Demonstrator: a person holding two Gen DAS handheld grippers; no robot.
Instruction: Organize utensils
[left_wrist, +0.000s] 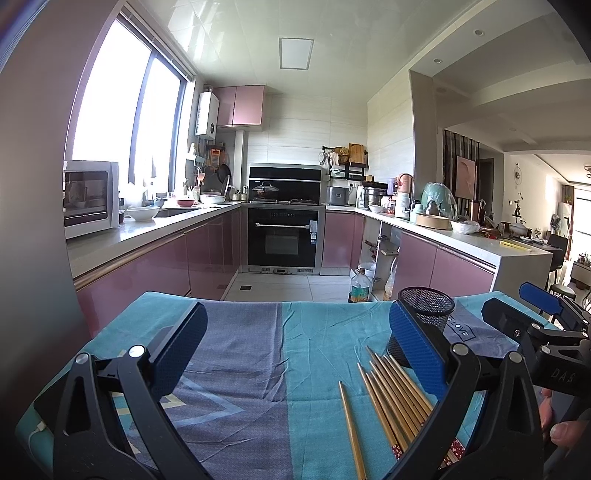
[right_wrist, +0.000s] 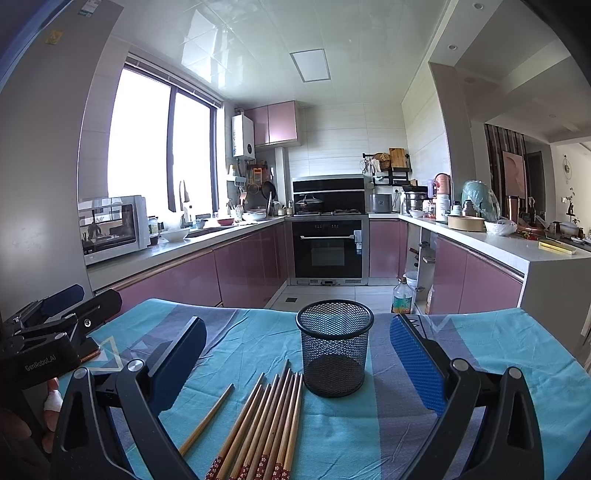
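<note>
Right wrist view: right gripper (right_wrist: 297, 363) spread wide, empty | chopsticks (right_wrist: 264, 424) between its fingers, patterned ends cut off below | round black mesh cup (right_wrist: 334, 347) just ahead | left gripper (left_wrist: 295, 354) likewise released.

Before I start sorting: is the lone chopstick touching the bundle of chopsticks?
Apart. The right wrist view shows the lone chopstick lying left of the bundle with a strip of teal cloth plainly between them.
</note>
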